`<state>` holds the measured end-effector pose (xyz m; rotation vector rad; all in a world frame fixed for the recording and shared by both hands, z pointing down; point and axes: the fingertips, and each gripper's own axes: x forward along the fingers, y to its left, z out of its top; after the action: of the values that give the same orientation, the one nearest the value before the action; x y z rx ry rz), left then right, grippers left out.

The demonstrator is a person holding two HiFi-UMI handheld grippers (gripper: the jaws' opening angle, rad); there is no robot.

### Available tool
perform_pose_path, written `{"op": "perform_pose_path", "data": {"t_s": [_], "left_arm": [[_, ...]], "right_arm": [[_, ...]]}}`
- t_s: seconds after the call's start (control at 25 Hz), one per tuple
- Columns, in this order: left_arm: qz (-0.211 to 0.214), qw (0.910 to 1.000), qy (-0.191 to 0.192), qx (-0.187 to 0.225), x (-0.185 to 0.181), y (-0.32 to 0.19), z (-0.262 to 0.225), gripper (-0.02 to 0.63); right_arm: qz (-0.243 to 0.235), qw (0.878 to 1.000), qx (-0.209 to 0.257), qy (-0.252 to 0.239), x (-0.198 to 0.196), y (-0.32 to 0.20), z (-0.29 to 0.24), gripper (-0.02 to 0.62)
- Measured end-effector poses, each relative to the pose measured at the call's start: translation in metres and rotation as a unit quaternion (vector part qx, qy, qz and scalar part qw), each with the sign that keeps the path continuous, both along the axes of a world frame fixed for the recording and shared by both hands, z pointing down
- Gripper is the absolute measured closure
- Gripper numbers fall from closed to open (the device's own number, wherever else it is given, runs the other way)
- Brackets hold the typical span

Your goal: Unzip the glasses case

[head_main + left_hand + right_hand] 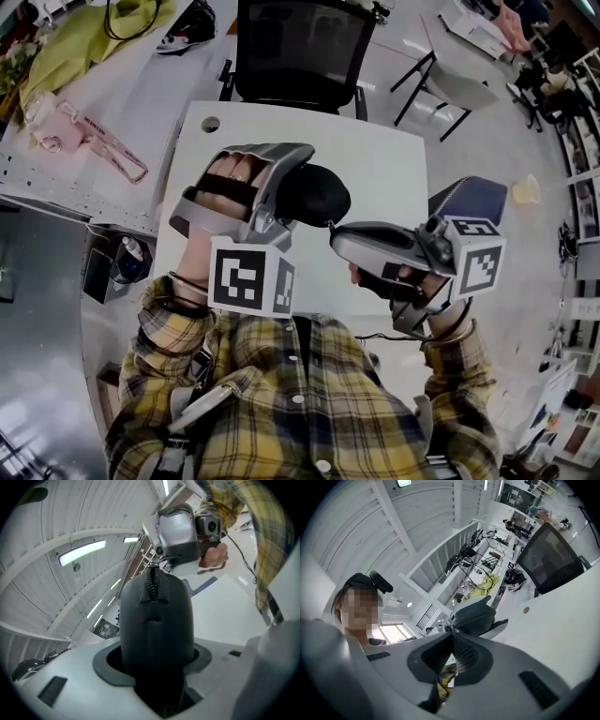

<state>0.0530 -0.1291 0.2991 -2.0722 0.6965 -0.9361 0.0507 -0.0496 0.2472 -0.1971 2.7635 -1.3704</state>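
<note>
A black oval glasses case (319, 195) is held up above the white table (384, 159), with my left gripper (295, 192) shut around its near end. In the left gripper view the case (157, 620) stands between the pads, its zipper (151, 581) running up the middle. My right gripper (335, 234) comes in from the right with its tip at the case's edge. Seen from the left gripper, the right gripper (155, 563) pinches the zipper pull at the top of the case. Its pads meet at the tip in the right gripper view (451, 639), with the case (474, 616) just beyond.
A black mesh office chair (300, 47) stands at the table's far edge. A grey side table at the left carries a pink strap (89, 136) and a yellow-green cloth (94, 37). A blue chair seat (473, 197) sits right of the table.
</note>
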Motion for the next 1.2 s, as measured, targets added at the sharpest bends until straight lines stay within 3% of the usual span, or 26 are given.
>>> {"op": "perform_pose_path", "data": {"t_s": [0.36, 0.56, 1.0, 1.2], "left_arm": [[0.073, 0.9970, 0.014, -0.022, 0.009, 0.021, 0.001, 0.360], [0.123, 0.9895, 0.053, -0.054, 0.016, 0.035, -0.005, 0.360], [0.202, 0.9594, 0.155, -0.122, 0.023, 0.057, -0.028, 0.360], [0.235, 0.9345, 0.219, -0.152, 0.025, 0.066, -0.049, 0.360]], "right_arm": [[-0.051, 0.998, -0.021, 0.018, 0.014, 0.012, -0.002, 0.597], [-0.074, 0.997, -0.018, 0.016, 0.019, 0.016, -0.011, 0.597], [-0.100, 0.995, -0.009, 0.009, 0.024, 0.017, -0.029, 0.597], [-0.091, 0.996, 0.011, 0.019, 0.030, 0.010, -0.030, 0.597]]}}
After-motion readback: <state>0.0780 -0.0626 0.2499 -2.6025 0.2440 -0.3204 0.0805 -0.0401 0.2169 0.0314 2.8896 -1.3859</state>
